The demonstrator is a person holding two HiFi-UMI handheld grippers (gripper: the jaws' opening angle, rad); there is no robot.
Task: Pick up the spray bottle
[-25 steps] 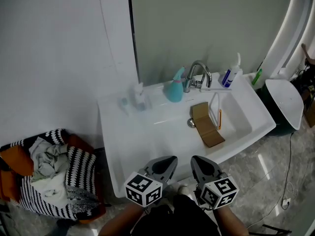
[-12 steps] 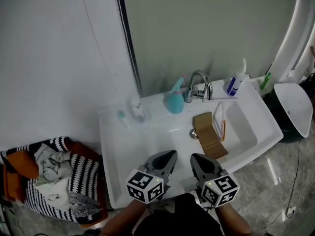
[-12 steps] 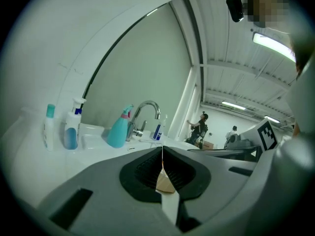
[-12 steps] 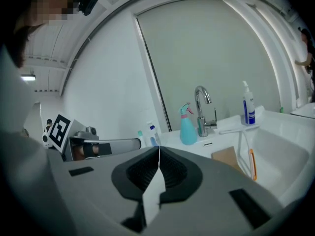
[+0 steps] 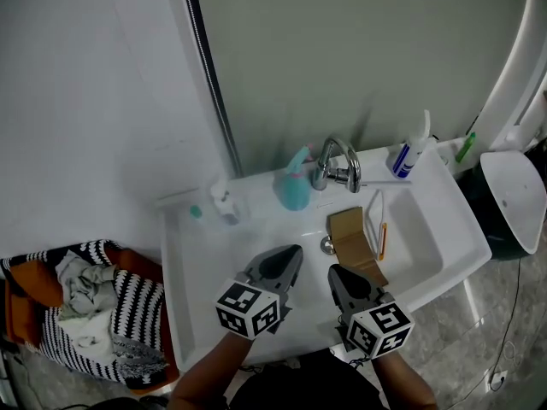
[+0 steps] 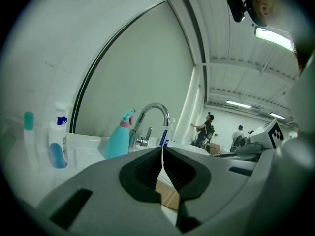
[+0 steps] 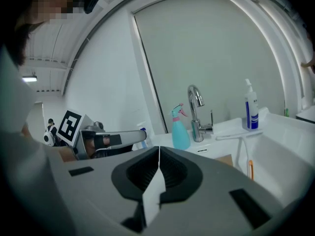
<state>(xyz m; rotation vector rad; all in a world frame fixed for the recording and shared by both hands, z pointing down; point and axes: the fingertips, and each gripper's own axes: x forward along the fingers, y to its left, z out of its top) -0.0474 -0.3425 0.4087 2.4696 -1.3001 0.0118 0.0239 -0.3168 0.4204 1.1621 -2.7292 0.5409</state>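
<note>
The teal spray bottle [image 5: 294,188] with a pink collar stands on the back ledge of the white sink [image 5: 205,254], just left of the chrome tap [image 5: 335,162]. It shows too in the left gripper view, spray bottle [image 6: 117,136], and in the right gripper view, spray bottle [image 7: 180,128]. My left gripper [image 5: 291,254] hovers over the front of the basin, shut and empty, well short of the bottle. My right gripper [image 5: 336,276] is beside it, also shut with nothing in it.
A brown cardboard piece [image 5: 355,239] and a squeegee with an orange handle [image 5: 379,220] lie in the basin. A white pump bottle [image 5: 413,147] stands right of the tap, small bottles [image 5: 224,205] at the left ledge. A laundry basket [image 5: 94,310] sits on the floor left, a white bin [image 5: 515,199] right.
Both grippers have moved forward over the sink toward the tap and bottle. Their jaws stayed shut throughout.
</note>
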